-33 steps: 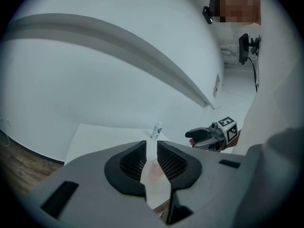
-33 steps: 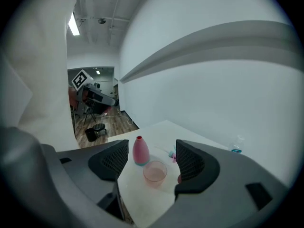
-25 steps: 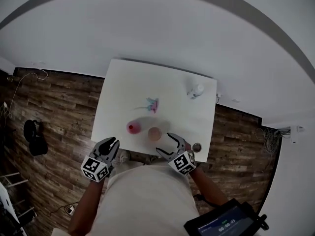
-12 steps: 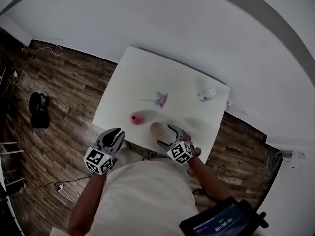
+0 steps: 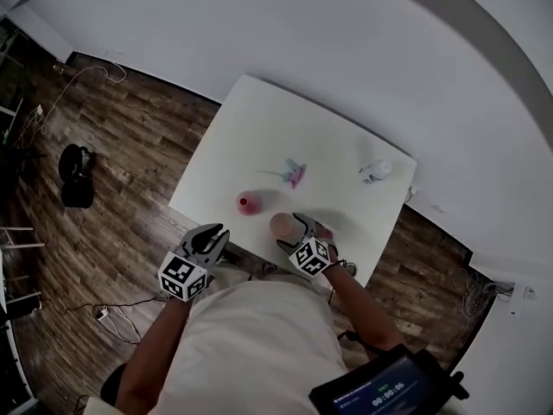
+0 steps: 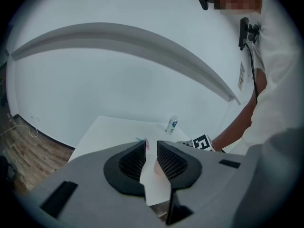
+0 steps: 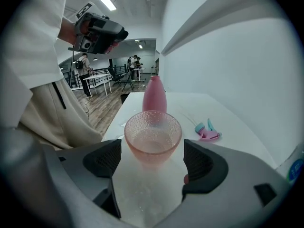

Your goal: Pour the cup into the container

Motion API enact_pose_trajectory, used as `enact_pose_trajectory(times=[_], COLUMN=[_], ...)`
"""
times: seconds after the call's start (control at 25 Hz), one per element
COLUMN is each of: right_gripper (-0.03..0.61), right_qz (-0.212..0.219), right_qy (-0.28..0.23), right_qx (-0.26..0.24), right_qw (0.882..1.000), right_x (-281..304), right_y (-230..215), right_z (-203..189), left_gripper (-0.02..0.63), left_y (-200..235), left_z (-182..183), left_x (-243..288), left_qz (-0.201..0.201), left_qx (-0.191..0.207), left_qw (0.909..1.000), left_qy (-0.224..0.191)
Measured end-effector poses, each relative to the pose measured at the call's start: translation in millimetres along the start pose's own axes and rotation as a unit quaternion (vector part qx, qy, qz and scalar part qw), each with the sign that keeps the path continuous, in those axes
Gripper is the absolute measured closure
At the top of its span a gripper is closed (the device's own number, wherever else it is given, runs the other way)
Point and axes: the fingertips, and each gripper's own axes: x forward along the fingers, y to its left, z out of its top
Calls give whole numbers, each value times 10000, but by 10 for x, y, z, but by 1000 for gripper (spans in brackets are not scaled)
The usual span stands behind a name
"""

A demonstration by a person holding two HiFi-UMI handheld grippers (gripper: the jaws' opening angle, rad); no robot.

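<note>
**Item 1.** Pink dimpled glass cup [image 7: 153, 136]. It stands upright on the white rectangular surface [image 5: 259, 137], close to the front edge. Its contents are too faint to make out. All places below are given from this cup.

**Item 2.** Pink smooth bottle-shaped container [image 7: 154, 95]. It stands upright, near the cup but apart from it, straight beyond it along the right gripper's line of sight. Its neck is narrow.

**Item 3.** Right gripper [image 7: 152, 147]. Its jaws are spread wide and have just been opening. The cup stands between them with one pad on either side, and neither pad touches the glass.

**Item 4.** Left gripper [image 6: 151, 151]. It is held well apart from the cup, off the front edge of the surface. Its jaws are drawn close, leaving a narrow slit with nothing in it.

**Item 5.** Small pink-and-teal plastic piece [image 7: 206, 131]. It lies flat beyond the cup, off to one side.

**Item 6.** Small clear plastic bottle [image 5: 376, 171]. It is well apart from the cup, toward the far corner.

**Step in hand (judged).** This is the approach to grasp the cup. Nothing is lifted, and the pour has not begun.

**Next move calls for (judged):**
- Close the jaws squarely on the cup's wall, with a grip firm enough for slick glass.
- Lift the cup level and carry it the short way to the container.
- Set the cup's lip over the narrow mouth and tilt slowly. A small opening leaves little room for error, and a hasty tip would likely spill.
</note>
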Motion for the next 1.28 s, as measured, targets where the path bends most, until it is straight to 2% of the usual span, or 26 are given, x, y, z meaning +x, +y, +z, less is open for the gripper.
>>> enact_pose_trajectory(times=[0.28,0.84,1.08,1.28], right_gripper=[187,189,192,192], right_qz=[-195,-306,-349,-487], right_qy=[-41,-194,-134,-68], right_qx=[-91,4,140,238], right_qw=[9998,9993,9992,9985], right_x=[172,269,65,-6], right_y=[-66,-89,61,-29], right_z=[66,129,259,337], left_gripper=[548,548,548,548], left_y=[62,327,188,226], left_z=[-51,-40,-35,-54], left_x=[-54,-148,-379,-343], left_qz=[-20,234,223,258], left_qx=[6,-129,-130,-175], left_qw=[9999,9996,9996,9995], left_qy=[108,135,112,53])
